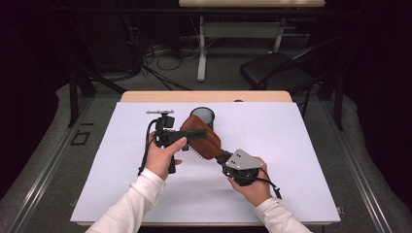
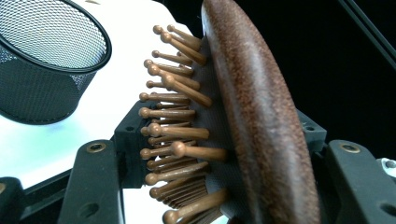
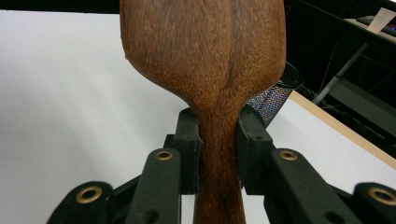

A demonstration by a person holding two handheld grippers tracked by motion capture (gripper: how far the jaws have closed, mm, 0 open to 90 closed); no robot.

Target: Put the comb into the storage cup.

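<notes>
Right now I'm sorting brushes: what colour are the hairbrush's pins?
Light brown wood with rounded tips on the hairbrush's pins, clearest in the left gripper view.

sleeves (image 1: 141, 194): long, white, both arms | left gripper (image 1: 187, 137): chunky black, black cable off the back | right gripper (image 1: 218, 158): black too, grey three-cornered plate on top with tiny holes | jaws: matte black, brass-looking rivets

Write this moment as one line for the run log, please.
right tongs: shut on hairbrush handle | left tongs: around brush head | hairbrush: above table, beside mesh cup
</notes>
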